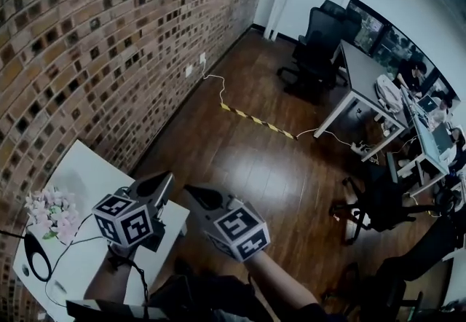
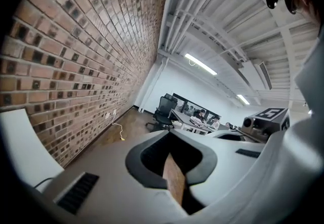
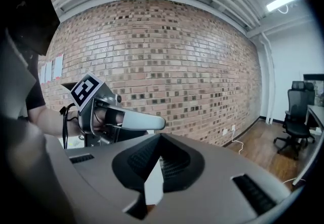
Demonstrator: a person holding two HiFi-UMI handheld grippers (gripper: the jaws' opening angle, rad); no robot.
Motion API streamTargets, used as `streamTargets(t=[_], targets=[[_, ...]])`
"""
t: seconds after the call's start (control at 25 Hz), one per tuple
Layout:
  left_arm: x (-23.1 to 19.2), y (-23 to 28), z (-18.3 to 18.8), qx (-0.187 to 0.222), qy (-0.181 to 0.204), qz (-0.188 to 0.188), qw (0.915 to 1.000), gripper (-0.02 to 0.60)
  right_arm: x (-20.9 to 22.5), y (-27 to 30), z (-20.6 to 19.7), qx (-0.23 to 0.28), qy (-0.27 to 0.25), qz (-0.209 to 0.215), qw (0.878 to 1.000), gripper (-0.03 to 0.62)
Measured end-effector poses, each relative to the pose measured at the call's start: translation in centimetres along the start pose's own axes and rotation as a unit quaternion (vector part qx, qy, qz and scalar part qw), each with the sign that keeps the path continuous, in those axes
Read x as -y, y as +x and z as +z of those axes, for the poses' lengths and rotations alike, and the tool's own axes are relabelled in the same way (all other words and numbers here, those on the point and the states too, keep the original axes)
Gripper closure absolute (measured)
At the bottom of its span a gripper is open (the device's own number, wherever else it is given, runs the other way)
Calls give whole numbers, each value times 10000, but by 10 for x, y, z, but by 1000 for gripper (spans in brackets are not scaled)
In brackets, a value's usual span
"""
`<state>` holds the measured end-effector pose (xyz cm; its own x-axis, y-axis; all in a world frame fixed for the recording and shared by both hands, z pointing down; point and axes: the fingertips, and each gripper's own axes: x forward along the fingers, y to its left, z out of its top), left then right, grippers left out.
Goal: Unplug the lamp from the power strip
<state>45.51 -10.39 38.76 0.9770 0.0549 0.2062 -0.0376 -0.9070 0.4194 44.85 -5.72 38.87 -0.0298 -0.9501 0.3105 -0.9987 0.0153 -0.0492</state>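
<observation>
Over the white rectangular table's (image 1: 86,167) corner: grey plastic left gripper (image 1: 166,181), jaws pressed together, empty. Just beside that table's edge: grey plastic right gripper (image 1: 192,190), likewise closed, empty.

left gripper (image 1: 166,177): I see a pale grey moulded shell that narrows to a dark, pointed nose, with a black slotted vent (image 2: 76,192) on its top face.
right gripper (image 1: 191,189): I see the same grey shell. Its own camera shows me a dark hollow with ribbed lining and another slotted vent (image 3: 252,193).
marker cubes: each gripper carries a white cube printed with black square markers, the left cube (image 1: 124,219) and the right cube (image 1: 240,231).
cable (image 3: 64,123): a thin black lead beside the left cube.
bracket (image 3: 85,116): bare grey metal under that cube.
clothing: I make out a dark short sleeve (image 3: 34,100).
</observation>
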Motion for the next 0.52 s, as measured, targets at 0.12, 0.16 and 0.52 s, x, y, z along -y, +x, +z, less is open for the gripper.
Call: streamTargets(t=[0.12,0.16,0.52], targets=[[-2,9,-4,-76,-69,-175,9998,586,5,2,-3,-96,48,-151,9998,605],[-3,12,-5,-108,-82,-221,9997,586,7,3,-3,-118,73,-187,9997,605],[3,39,-10,-284,25,-428,9987,586,31,-1,-13,-172,179,-336,9991,605]])
